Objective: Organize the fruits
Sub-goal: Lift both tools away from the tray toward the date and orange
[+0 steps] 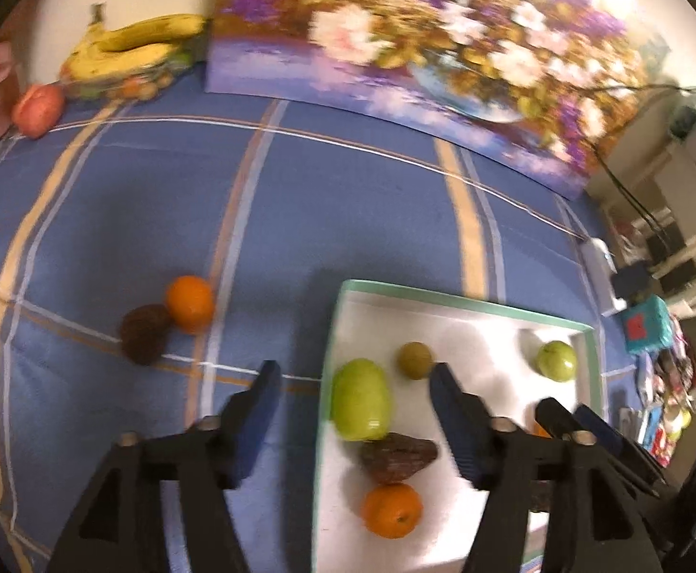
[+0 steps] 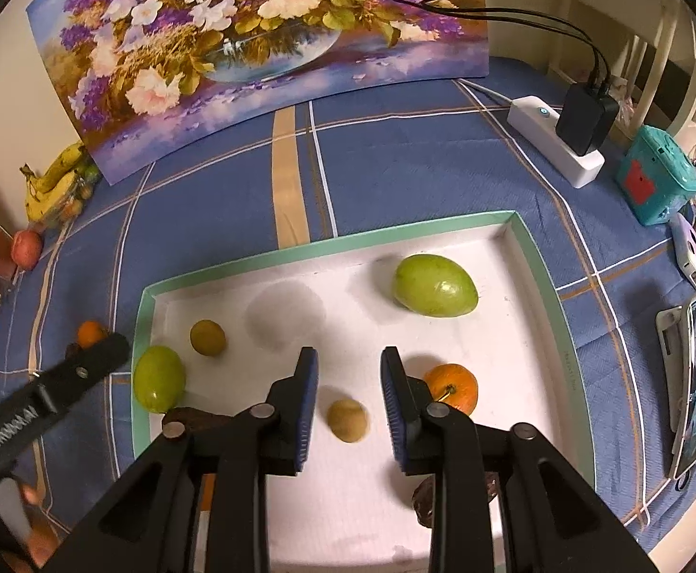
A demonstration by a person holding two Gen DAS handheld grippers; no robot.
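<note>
While both tongs hang released over the white tray (image 2: 534, 258), the right tongs (image 2: 348, 401) frame a small kiwi (image 2: 347, 420), the left tongs (image 1: 355, 410) a green mango (image 1: 360, 398).

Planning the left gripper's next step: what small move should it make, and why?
Probably swing the open left gripper left toward the round orange fruit and dark brown wrinkled fruit; both lie on the blue checked tablecloth, outside the white green-rimmed tray.

Warm indoor light falls from above and gives soft shadows in the white tray (image 2: 529, 334), while the left view is blurred and both bend strongly at dark round edges.
</note>
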